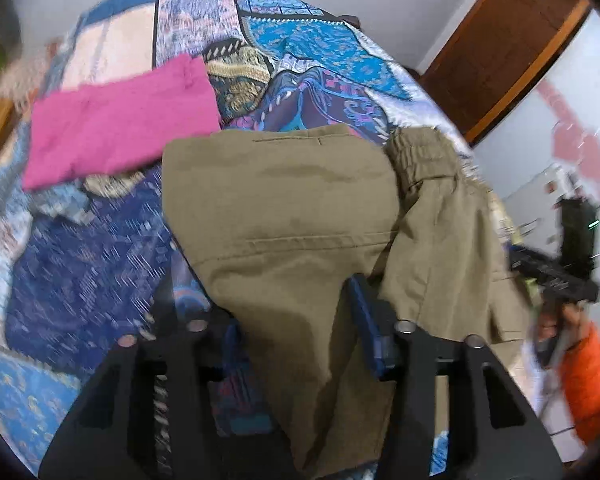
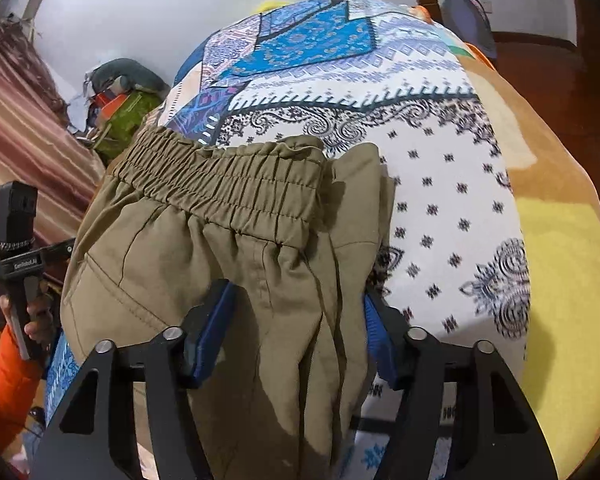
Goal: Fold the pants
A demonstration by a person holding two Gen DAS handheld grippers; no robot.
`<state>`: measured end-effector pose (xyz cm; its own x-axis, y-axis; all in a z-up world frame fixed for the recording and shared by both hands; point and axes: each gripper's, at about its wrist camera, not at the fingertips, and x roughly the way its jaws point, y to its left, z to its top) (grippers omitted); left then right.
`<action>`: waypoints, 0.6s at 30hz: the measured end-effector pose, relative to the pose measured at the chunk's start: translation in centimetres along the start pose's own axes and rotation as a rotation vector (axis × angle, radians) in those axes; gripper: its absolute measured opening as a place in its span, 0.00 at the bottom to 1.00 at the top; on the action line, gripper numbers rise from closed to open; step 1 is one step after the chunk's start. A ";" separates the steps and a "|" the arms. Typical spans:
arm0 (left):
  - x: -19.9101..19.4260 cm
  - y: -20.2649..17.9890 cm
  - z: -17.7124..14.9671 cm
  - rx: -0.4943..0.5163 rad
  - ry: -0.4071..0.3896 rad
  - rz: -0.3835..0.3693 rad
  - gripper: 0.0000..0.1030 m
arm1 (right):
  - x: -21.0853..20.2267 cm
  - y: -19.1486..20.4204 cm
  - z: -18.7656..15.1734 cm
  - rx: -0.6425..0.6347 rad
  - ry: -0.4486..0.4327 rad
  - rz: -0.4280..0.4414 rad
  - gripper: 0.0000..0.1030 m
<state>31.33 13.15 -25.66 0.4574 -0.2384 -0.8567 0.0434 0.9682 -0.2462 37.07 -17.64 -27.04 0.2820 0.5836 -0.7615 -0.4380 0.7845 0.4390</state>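
Olive khaki pants [image 1: 284,216] lie partly folded on a patterned bedspread [image 1: 84,248]. In the left wrist view the cloth runs between my left gripper's [image 1: 296,320] blue-padded fingers [image 1: 364,320], which stand apart around a fold of it. In the right wrist view the pants [image 2: 228,248] show their elastic waistband [image 2: 228,176] at the far end. My right gripper [image 2: 296,328] has its blue pads [image 2: 208,332] wide on either side of the bunched cloth. Each gripper shows in the other's view: the right one [image 1: 560,276], the left one [image 2: 16,256].
A folded pink garment [image 1: 120,124] lies on the bed beyond the pants at the left. A wooden door frame [image 1: 512,40] stands at the right. A pile of bags and clothes [image 2: 120,96] sits by the striped curtain [image 2: 16,132]. A yellow blanket [image 2: 568,280] covers the bed's right side.
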 end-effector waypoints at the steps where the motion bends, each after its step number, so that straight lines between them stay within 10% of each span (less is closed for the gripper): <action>1: 0.1 -0.2 0.0 0.015 -0.005 0.023 0.33 | -0.1 0.0 0.0 -0.008 -0.007 -0.005 0.42; 7: -0.5 -1.2 0.3 0.063 -0.033 0.110 0.10 | -1.3 0.8 0.4 -0.057 -0.068 -0.048 0.14; 18: -5.4 -4.6 1.3 0.183 -0.117 0.225 0.05 | -5.0 4.2 2.5 -0.165 -0.135 -0.109 0.09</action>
<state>29.79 10.04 -19.34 0.5721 -0.0168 -0.8200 0.0841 0.9957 0.0383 35.94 -16.77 -20.23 0.4424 0.5287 -0.7244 -0.5292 0.8061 0.2651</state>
